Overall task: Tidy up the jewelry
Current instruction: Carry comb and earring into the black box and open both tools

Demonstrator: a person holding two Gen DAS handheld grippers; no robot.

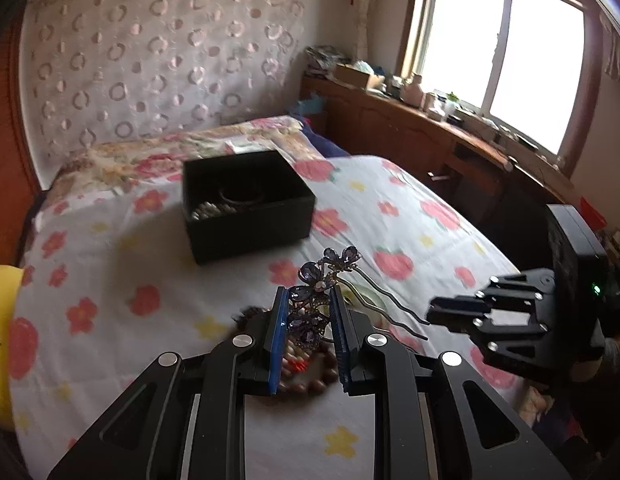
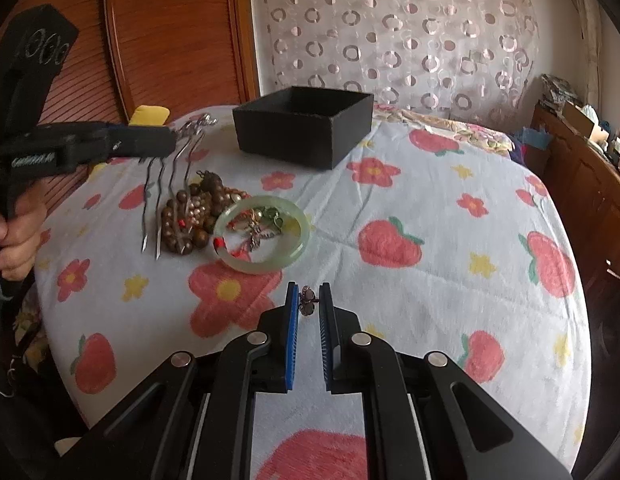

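My left gripper (image 1: 308, 300) is shut on a purple jewelled hairpin (image 1: 310, 304) with wavy metal prongs, held above the bed; it also shows in the right wrist view (image 2: 165, 144). A black open box (image 1: 245, 200) holding a bracelet and beads sits beyond it on the flowered sheet. My right gripper (image 2: 308, 300) is shut on a small pink earring (image 2: 308, 300). A brown bead bracelet (image 2: 189, 216) and a pale green jade bangle (image 2: 297, 252) with small charms inside lie left of the box (image 2: 301, 128).
A flowered sheet (image 2: 430, 300) covers the bed. A wooden headboard (image 2: 169, 40) stands at the left. A cluttered wooden sideboard (image 1: 430, 128) runs under the window. A yellow cushion (image 1: 1, 320) lies at the bed's left edge.
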